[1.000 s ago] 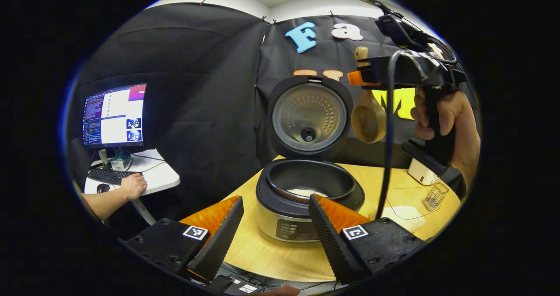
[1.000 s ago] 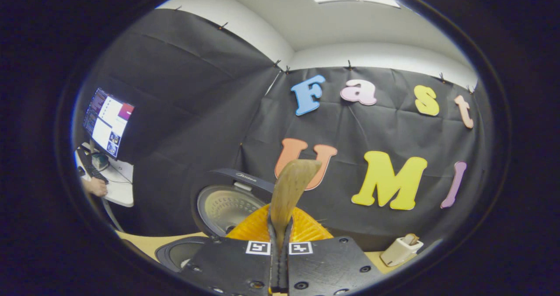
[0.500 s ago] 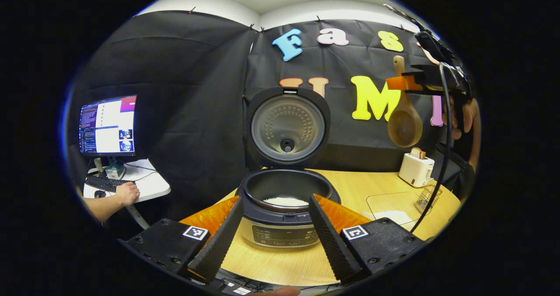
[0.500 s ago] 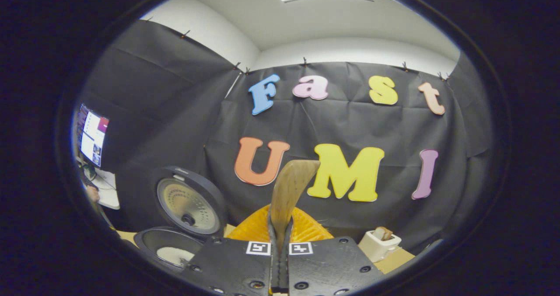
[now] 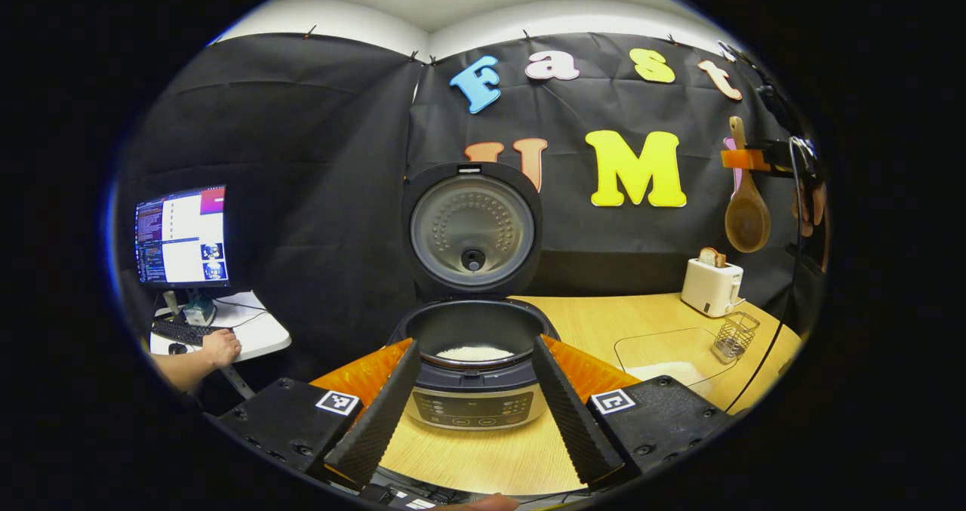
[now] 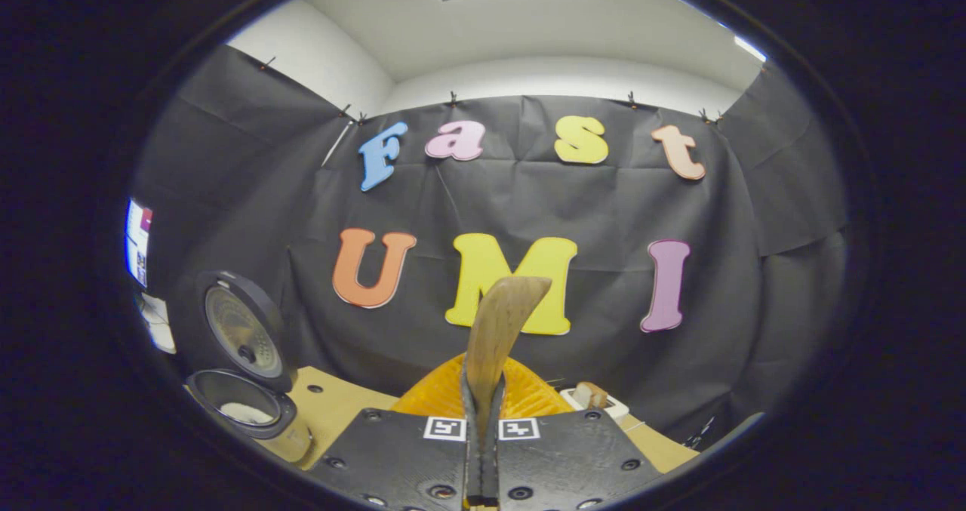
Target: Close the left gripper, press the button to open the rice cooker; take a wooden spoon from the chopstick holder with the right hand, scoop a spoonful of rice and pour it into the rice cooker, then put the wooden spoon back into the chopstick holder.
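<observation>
Rice cooker front panel: rows of small buttons and markings, too small to read.
Rice cooker lid: a small pale tab at its top edge, nothing legible on it.
Left gripper blocks: one square black-and-white coded marker on each, no letters or numbers.
Right gripper blocks: two square coded markers side by side, no letters or numbers.
Toaster: no readable marking.

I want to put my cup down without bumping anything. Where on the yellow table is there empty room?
The barest patch of the table lies between the rice cooker and the toaster. There is also a free strip in front of the cooker, near the left gripper. The right corner is crowded: the clear rice tray, wire holder and toaster sit close together.
</observation>
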A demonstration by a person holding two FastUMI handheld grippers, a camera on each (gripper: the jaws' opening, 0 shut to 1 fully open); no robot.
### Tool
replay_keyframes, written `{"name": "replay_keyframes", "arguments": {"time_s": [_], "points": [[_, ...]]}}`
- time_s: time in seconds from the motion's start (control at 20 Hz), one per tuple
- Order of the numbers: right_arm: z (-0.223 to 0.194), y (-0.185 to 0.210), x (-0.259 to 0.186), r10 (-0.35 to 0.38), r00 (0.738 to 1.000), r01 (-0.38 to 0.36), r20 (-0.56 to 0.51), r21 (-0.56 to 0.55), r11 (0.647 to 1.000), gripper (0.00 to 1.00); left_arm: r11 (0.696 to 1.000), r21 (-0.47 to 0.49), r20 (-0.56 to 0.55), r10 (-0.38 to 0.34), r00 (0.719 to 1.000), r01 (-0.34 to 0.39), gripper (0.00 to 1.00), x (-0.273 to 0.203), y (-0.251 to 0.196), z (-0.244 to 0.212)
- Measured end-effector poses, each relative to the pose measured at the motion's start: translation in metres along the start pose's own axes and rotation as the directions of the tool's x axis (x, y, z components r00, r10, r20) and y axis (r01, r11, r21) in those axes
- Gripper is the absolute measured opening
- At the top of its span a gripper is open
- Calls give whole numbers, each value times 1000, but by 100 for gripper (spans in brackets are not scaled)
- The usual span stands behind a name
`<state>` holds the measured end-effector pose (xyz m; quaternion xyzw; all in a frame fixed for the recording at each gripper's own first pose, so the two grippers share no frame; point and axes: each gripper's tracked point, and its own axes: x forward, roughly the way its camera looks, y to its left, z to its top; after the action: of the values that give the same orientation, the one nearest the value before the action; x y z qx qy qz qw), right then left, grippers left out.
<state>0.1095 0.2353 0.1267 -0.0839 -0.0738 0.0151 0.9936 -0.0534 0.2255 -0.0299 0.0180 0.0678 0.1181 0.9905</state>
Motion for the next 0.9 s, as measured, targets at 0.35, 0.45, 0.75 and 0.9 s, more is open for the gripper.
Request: {"name": "replay_keyframes", "arguments": {"time_s": [0.35, 0.45, 0.75, 0.9], "points": [[-77, -81, 35, -130, 984, 135, -125, 36, 990, 1, 999, 42, -3, -35, 999, 35, 95, 2, -25, -1], [-103, -95, 44, -160, 976, 160, -146, -12, 987, 1, 998, 47, -4, -48, 999, 48, 96, 2, -31, -1], [-182, -118, 65, -184, 944, 193, -274, 5, 981, 4, 998, 44, -4, -52, 999, 52, 95, 3, -30, -2], [-205, -120, 66, -184, 927, 206, -327, 36, 978, 6, 999, 36, -15, -39, 999, 40, 95, 4, -25, -5]]}}
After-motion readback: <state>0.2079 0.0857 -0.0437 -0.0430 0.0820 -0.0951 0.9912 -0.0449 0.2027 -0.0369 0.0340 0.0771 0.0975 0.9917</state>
